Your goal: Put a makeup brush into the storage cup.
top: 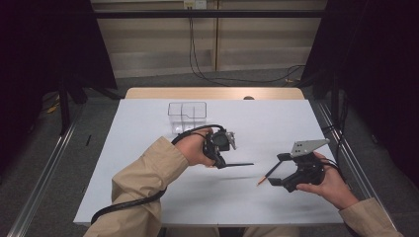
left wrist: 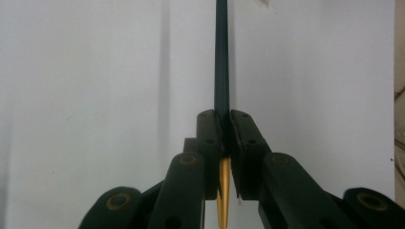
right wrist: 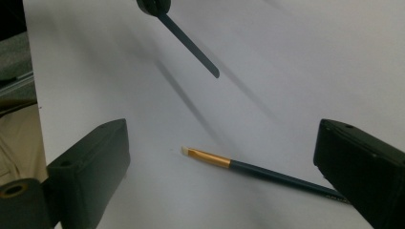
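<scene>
The right gripper (top: 282,170) has its jaws spread wide over a brush (right wrist: 258,169) lying on the white surface (top: 148,187) — the left gripper (top: 223,159) pinches another brush (left wrist: 221,57). Farther back stands a clear box (top: 187,114).

dim, soft overhead light; faint shadows on white table (top: 148,163)

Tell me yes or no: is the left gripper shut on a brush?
Yes, in the left gripper view the left gripper has its jaws closed on a dark-handled brush with a gold ferrule.
</scene>
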